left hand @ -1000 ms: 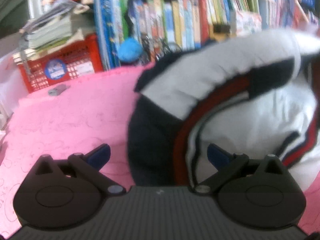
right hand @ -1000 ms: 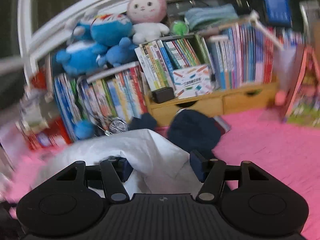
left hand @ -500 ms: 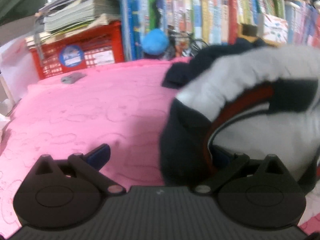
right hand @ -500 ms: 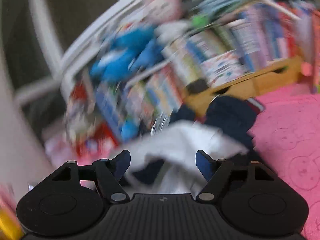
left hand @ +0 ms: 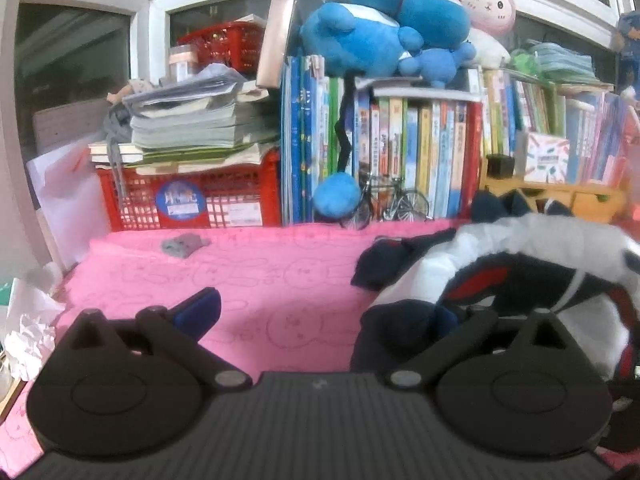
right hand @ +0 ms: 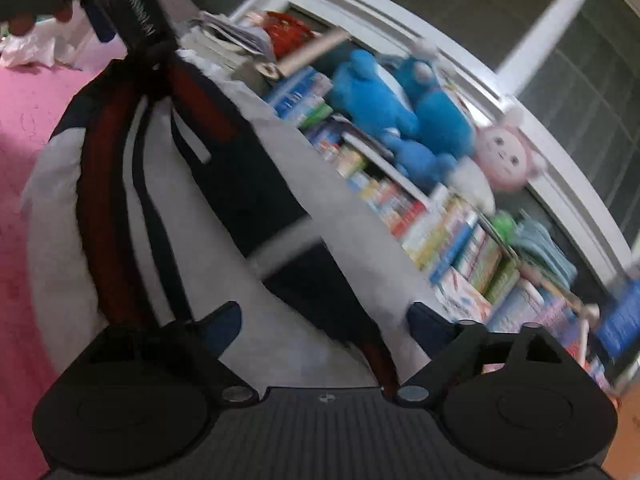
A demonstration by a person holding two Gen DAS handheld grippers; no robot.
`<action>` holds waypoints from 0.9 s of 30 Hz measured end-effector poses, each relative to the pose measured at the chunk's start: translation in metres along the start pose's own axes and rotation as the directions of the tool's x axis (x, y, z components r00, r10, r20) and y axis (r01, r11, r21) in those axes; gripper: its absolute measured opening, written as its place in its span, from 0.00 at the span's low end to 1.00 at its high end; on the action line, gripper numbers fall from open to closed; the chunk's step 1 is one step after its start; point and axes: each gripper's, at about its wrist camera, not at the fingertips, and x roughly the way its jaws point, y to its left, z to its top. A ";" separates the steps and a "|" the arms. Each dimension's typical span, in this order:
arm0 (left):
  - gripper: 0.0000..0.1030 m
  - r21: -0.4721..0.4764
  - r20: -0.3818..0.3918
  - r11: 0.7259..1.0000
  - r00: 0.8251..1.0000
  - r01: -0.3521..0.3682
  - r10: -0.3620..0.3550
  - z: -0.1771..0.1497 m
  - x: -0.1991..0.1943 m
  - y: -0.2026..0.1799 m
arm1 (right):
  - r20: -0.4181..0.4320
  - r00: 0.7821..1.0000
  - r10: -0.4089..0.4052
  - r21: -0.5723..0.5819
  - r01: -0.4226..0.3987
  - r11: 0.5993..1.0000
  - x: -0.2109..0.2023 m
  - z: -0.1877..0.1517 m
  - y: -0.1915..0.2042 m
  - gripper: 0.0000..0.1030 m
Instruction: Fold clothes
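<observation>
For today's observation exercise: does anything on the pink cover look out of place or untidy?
Yes. A small grey scrap lies alone on the pink cover near the red crate, and the garment sits rumpled, not folded.

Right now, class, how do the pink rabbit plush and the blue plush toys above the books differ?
The pink rabbit plush sits upright, facing us; the blue plush toys lie tumbled together. The rabbit is single; the blue toys form a larger heap. Both rest atop the books.

Left gripper (left hand: 324, 312) right fingertip buried under garment (left hand: 520, 264); garment cut by right frame edge; bookshelf (right hand: 440, 216) motion-blurred in right wrist view.
</observation>
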 end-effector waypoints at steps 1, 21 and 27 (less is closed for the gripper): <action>1.00 -0.009 0.003 1.000 1.000 0.014 -0.014 0.000 -0.004 0.001 | 0.022 0.999 -0.026 -0.018 0.027 0.999 0.007 0.003 0.005 0.91; 1.00 0.288 0.035 0.954 0.995 0.083 -0.097 -0.037 0.010 -0.090 | 0.254 0.916 0.310 0.753 -0.389 0.532 -0.062 -0.013 -0.165 0.91; 1.00 0.221 0.096 0.975 0.995 -0.025 0.004 -0.025 0.012 -0.069 | 0.357 0.834 0.421 0.875 -0.456 0.160 -0.046 -0.052 -0.211 0.93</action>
